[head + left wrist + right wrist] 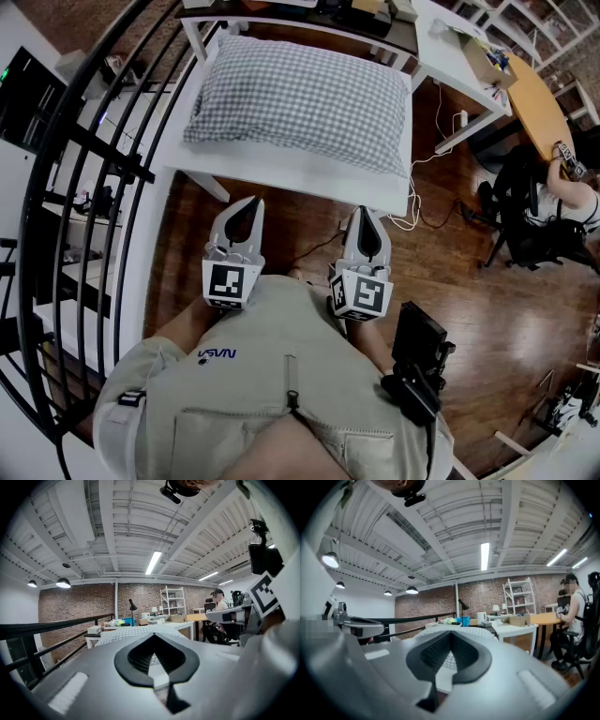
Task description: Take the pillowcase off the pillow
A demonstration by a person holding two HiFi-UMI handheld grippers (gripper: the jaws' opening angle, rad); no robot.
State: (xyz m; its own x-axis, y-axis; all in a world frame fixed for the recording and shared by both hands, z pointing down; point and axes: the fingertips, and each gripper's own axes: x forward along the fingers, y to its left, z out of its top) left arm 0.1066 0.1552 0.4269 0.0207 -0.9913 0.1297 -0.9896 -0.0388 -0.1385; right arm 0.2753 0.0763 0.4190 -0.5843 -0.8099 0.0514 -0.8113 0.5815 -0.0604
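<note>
A pillow in a grey-and-white checked pillowcase (305, 98) lies flat on a white table (281, 180) ahead of me. In the left gripper view the pillowcase (136, 631) shows as a low checked strip beyond the jaws, and in the right gripper view the pillowcase (459, 631) shows the same way. My left gripper (256, 202) and right gripper (365, 212) are held side by side near my body, short of the table's near edge. Both point toward the pillow, shut, with nothing between the jaws. Neither touches the pillow.
A black curved railing (84, 178) runs down the left side. A white cable (427, 164) trails off the table's right end onto the wooden floor (487, 309). A person sits at an orange desk (539, 103) at the far right. A black device (417, 361) hangs at my right hip.
</note>
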